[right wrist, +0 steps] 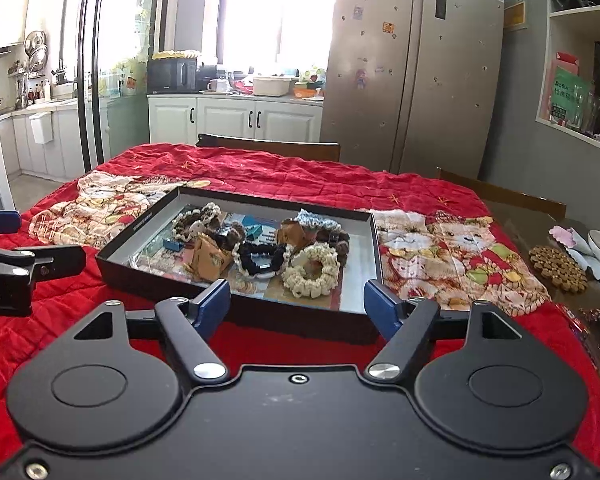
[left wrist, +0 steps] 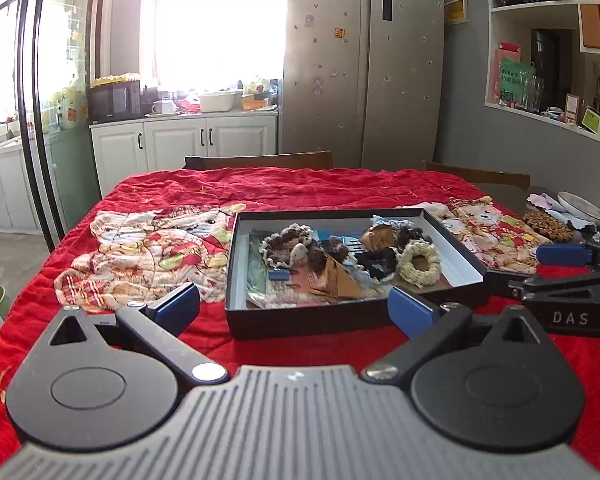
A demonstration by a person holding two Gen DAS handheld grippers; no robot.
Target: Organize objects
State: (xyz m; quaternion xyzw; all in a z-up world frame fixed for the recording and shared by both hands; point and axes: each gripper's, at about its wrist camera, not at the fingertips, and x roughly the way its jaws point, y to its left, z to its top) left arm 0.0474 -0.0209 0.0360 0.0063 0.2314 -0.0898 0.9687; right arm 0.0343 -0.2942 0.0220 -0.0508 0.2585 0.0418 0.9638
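Both grippers hang just short of the box (right wrist: 236,280), the dark shallow tray sitting mid-table on the red quilted cloth (right wrist: 260,176). The left gripper (left wrist: 294,308) has its blue pads spread wide with nothing between them, lined up on the box's near wall. The right gripper (right wrist: 296,304) does the same, jaws well apart and empty, near the box's near right corner. That reads as both hands freed up, ready for the next pick.

Inside the box everything is already heaped together: a cream scrunchie (right wrist: 310,270) towards the near right, a black scrunchie (right wrist: 260,260) beside it, a brown paper packet (right wrist: 210,258) left of that. Off to the box's right, a round trivet (right wrist: 558,268) lies apart on bare table, possibly next in line.
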